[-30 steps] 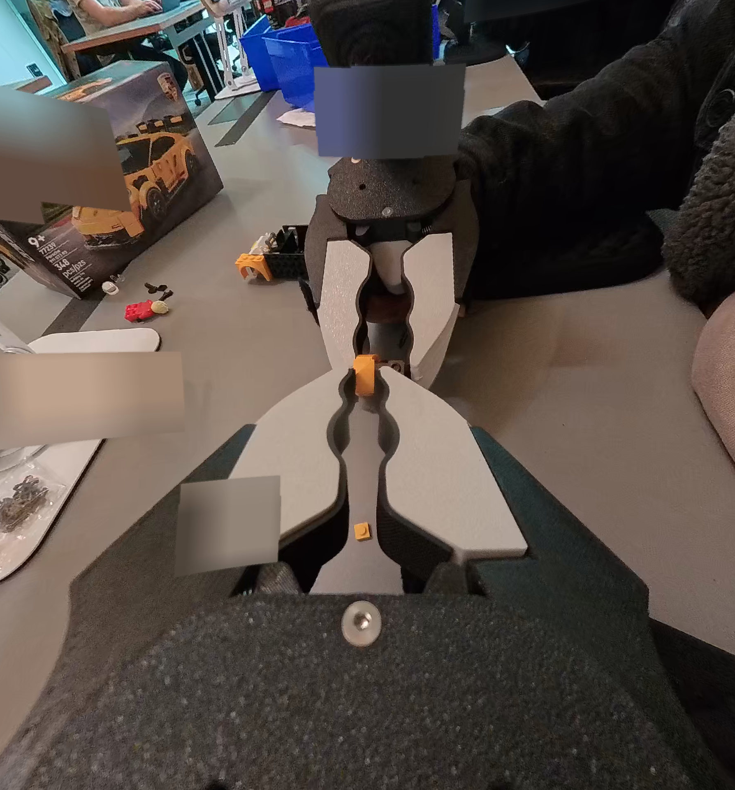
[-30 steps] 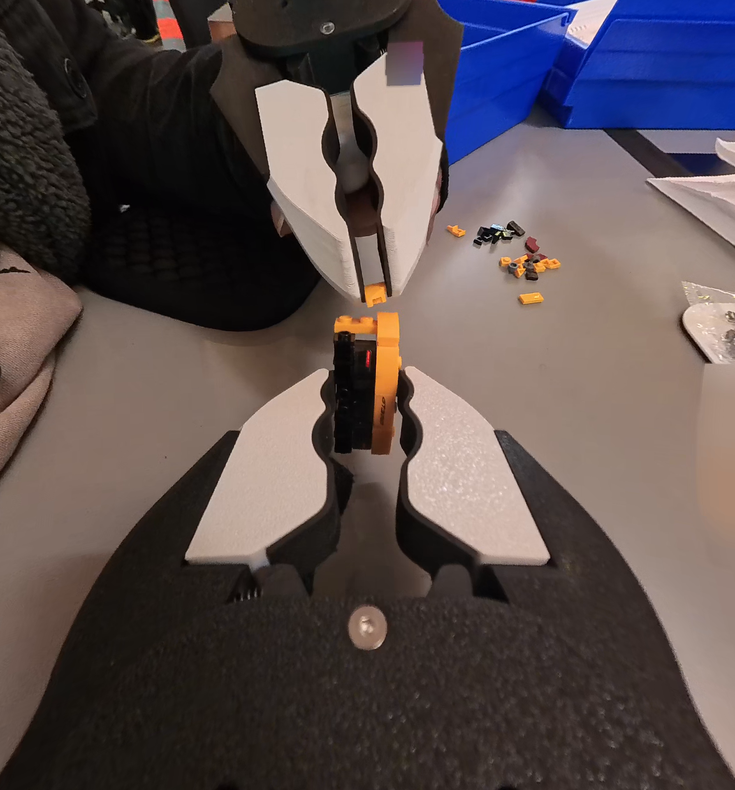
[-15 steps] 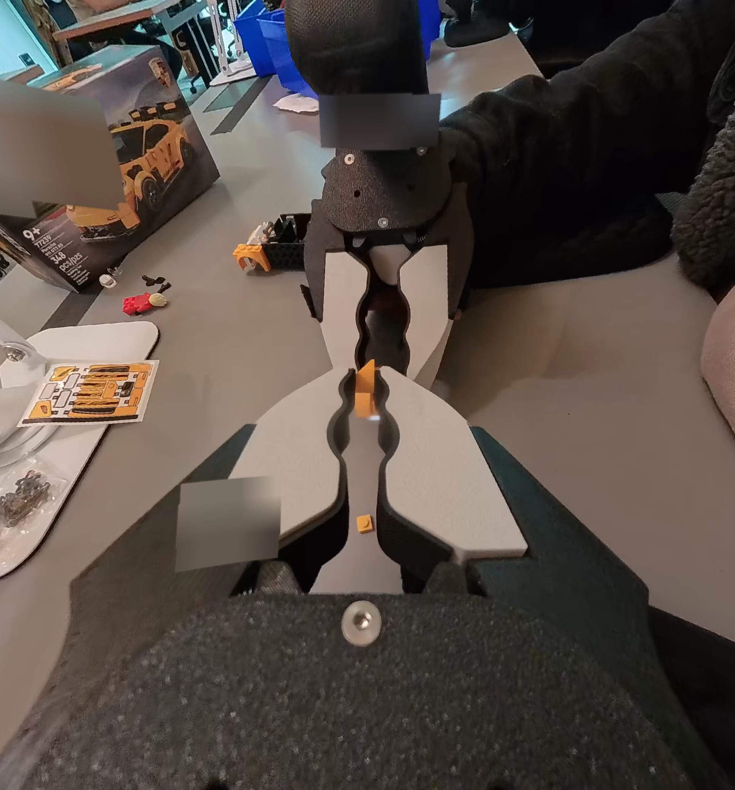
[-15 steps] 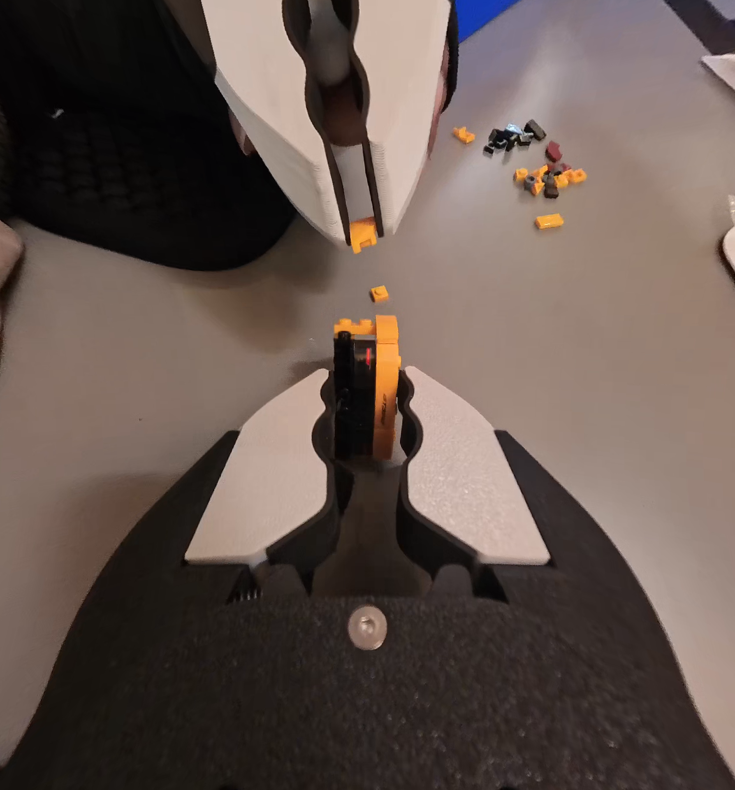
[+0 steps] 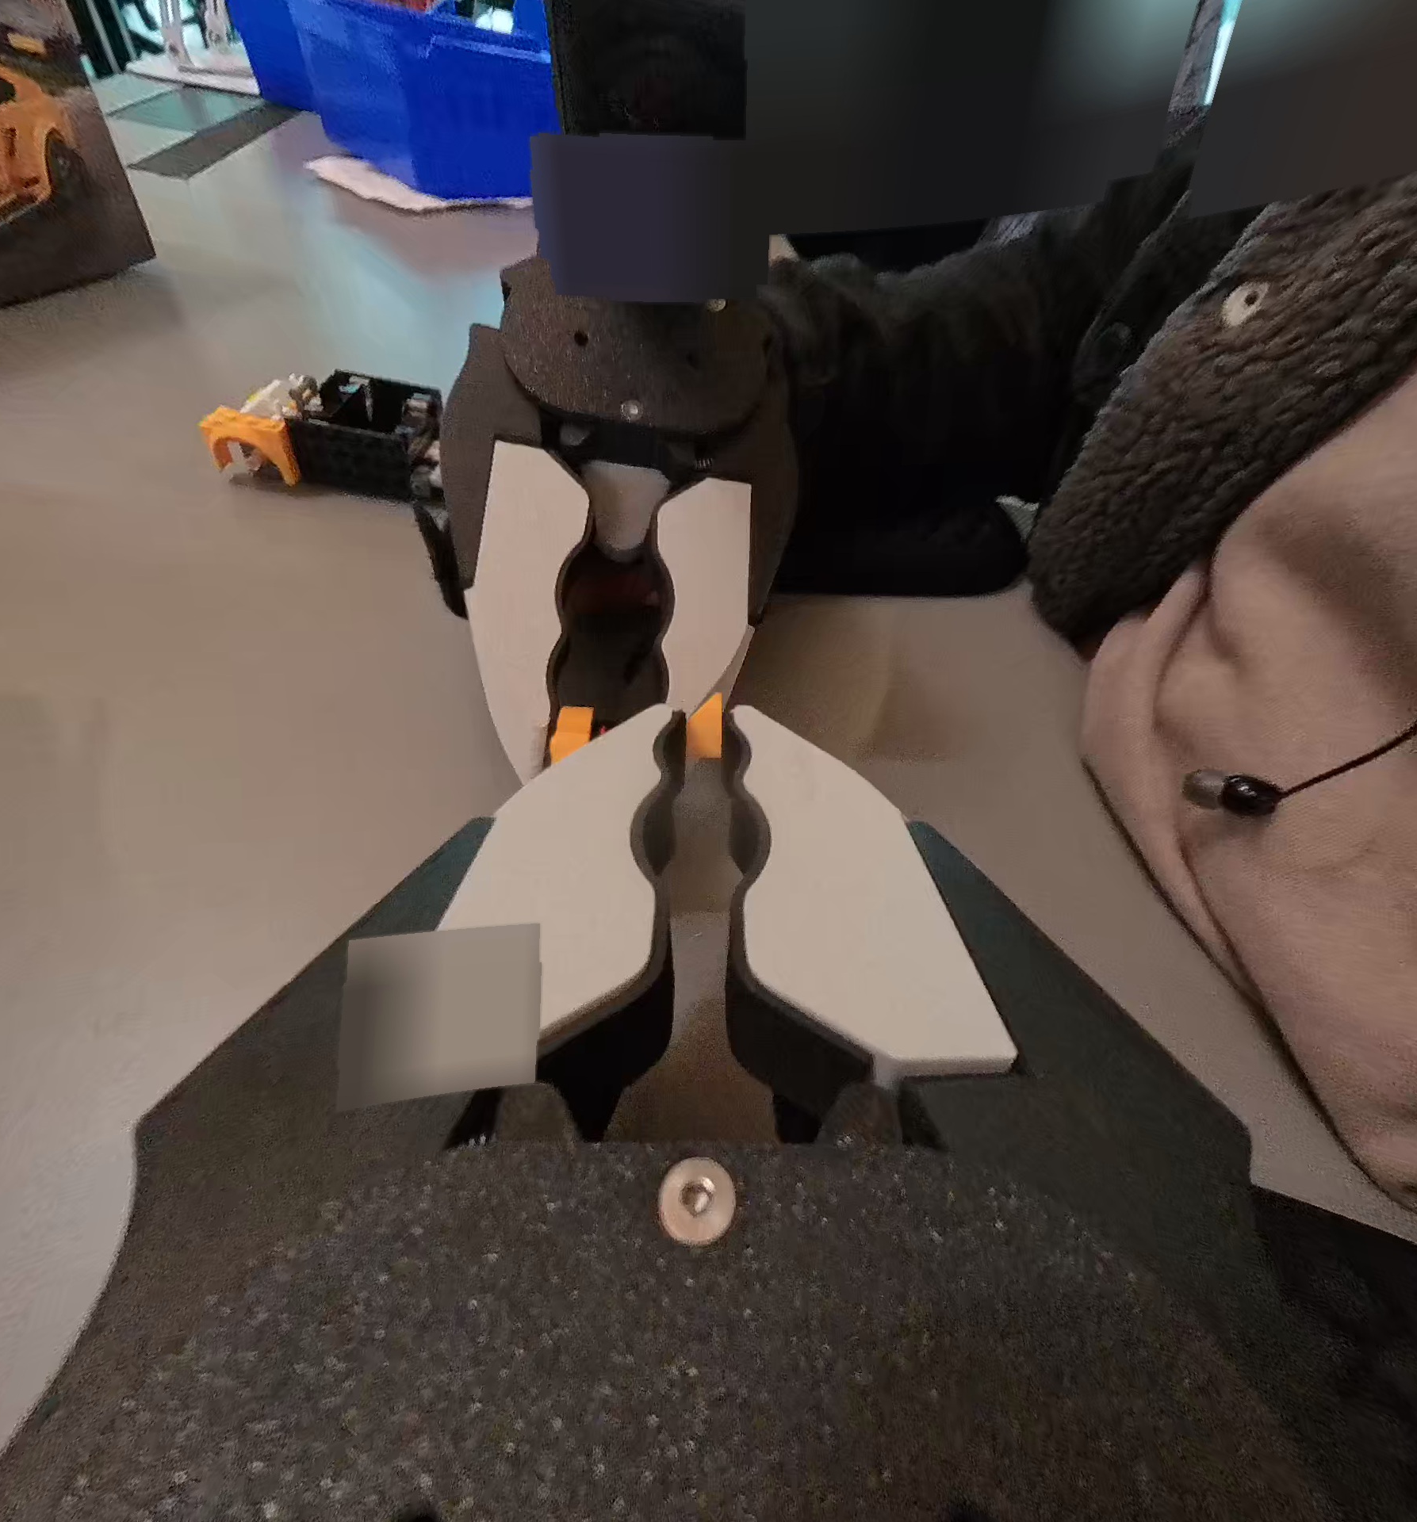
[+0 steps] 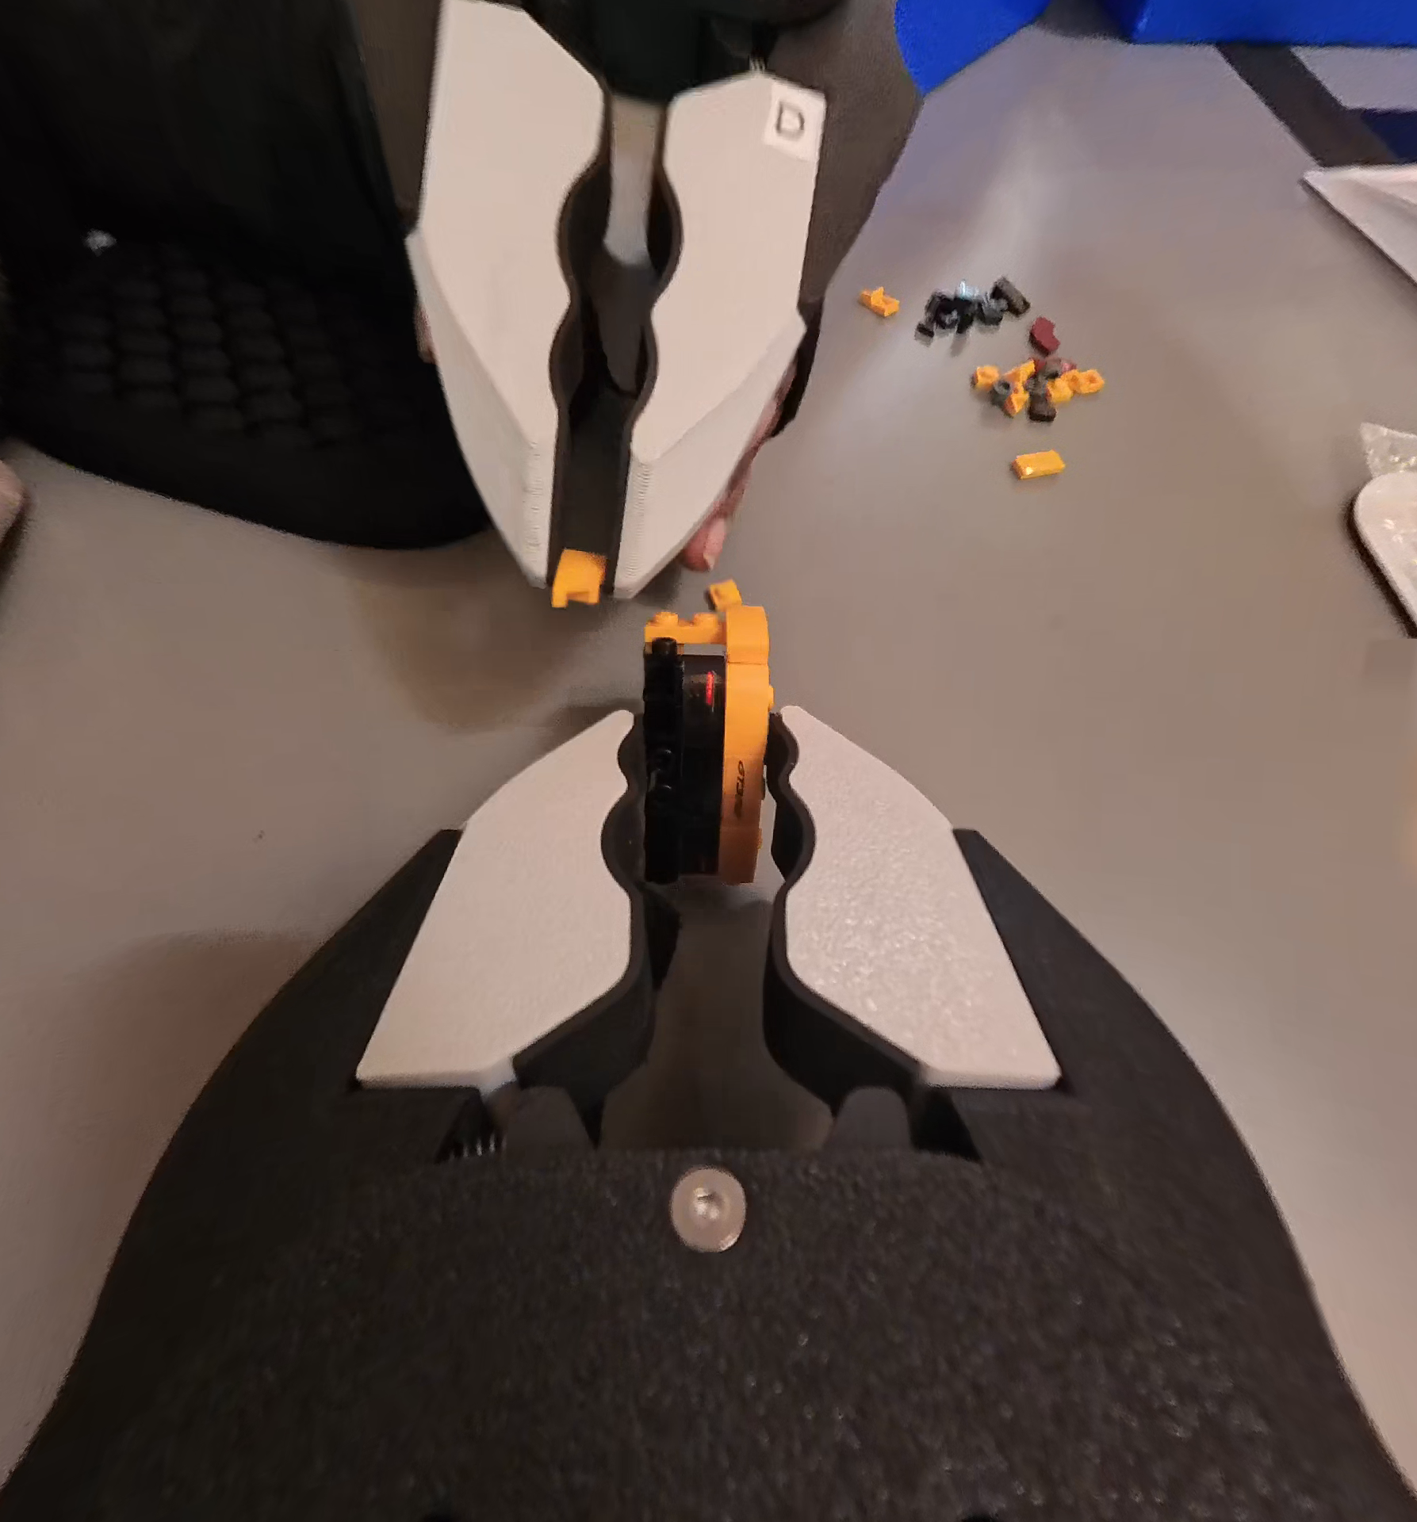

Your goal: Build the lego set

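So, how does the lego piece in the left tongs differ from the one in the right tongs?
The small orange brick in the left tongs is a single piece of one colour; the assembly in the right tongs is several black and orange pieces joined.
The brick is far smaller than the assembly.
The brick peeks out only at the fingertips; the assembly sits deep between the fingers and sticks out past them.
Both are gripped above the grey table.

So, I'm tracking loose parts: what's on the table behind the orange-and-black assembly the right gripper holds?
Just behind the assembly one small orange piece lies on the table. Anything directly behind the assembly is hidden.
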Tool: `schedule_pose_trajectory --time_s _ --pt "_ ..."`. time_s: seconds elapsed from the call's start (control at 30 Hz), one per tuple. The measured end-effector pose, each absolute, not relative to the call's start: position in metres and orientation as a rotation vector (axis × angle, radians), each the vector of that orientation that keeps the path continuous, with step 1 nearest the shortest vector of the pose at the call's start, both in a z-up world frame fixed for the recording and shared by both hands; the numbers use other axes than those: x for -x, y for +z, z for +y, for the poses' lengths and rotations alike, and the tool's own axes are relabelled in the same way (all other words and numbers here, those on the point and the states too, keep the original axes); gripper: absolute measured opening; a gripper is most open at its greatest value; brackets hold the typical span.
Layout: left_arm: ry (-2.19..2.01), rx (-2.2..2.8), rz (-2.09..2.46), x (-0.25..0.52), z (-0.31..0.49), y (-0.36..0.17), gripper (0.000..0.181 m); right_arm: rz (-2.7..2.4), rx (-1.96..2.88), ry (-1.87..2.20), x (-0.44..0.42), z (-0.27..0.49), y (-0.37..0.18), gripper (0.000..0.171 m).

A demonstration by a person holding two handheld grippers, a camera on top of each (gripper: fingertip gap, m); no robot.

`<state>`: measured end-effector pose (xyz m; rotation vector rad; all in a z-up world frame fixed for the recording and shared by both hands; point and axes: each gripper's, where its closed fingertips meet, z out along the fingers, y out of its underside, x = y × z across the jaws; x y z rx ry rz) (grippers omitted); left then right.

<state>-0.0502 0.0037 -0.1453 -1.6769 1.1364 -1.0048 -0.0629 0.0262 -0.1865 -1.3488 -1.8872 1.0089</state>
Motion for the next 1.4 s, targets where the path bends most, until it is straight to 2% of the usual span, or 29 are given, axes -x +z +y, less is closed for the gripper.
schedule_pose_trajectory --time_s 0.17,0.33,0.5,0.63,0.77,1.4 --pt "-0.884 1.690 1.149 0.051 0.011 -0.150 0.007 -1.975 1.402 0.794 0.059 0.037 -0.207 0.029" --pt "-0.735 1.705 1.156 0.056 0.019 -0.152 0.007 -1.953 1.391 0.782 0.056 0.040 -0.196 0.034" --pt "-0.549 1.661 1.150 0.061 0.029 -0.145 0.008 -1.764 1.448 1.023 0.052 0.041 -0.151 0.033" --pt "-0.395 1.575 1.123 0.065 0.036 -0.129 0.008 -1.483 1.549 1.424 0.060 0.032 -0.114 0.024" --pt "-0.240 1.473 1.117 0.067 0.037 -0.113 0.008 -1.197 1.688 1.737 0.068 0.035 -0.103 0.016" --pt "-0.088 1.392 1.143 0.064 0.035 -0.103 0.008 -1.099 1.732 1.842 0.072 0.028 -0.102 0.005"
